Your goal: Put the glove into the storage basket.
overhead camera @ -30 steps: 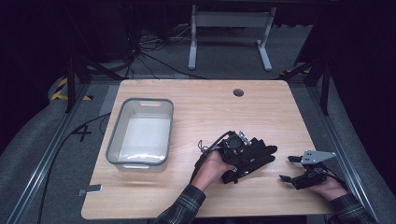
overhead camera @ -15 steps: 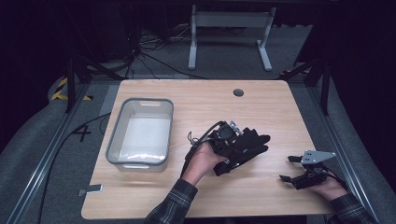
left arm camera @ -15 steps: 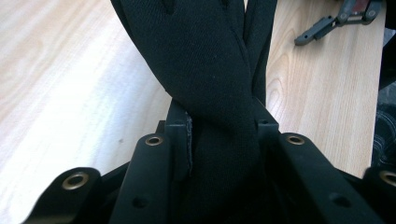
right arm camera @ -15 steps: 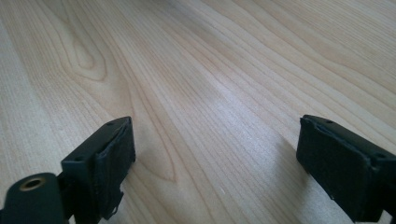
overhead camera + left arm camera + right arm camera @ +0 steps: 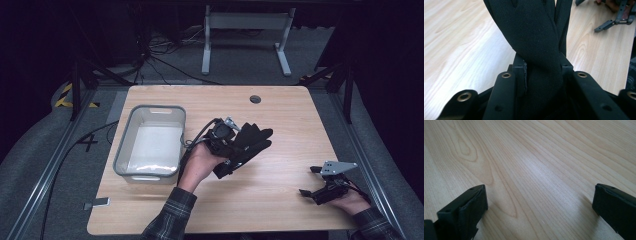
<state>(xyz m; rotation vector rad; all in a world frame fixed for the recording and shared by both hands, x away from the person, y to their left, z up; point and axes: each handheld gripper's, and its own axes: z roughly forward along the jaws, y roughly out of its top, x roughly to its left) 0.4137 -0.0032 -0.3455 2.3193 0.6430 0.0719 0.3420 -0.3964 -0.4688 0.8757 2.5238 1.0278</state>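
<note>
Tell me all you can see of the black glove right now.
The glove is black woven-looking fabric, limp, its fingers splayed toward the table's right. The left claw is shut on its cuff end, the cloth bunched between the jaws. It seems lifted off the table, just right of the bin. Nothing else touches it.

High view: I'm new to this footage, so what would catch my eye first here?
First the black glove, clamped in the left claw and held above the middle of the wooden table; the left gripper view shows the fabric pinched between the jaws. Left of it stands a clear plastic bin. At the near right edge the right claw rests open, with nothing between its jaws.
</note>
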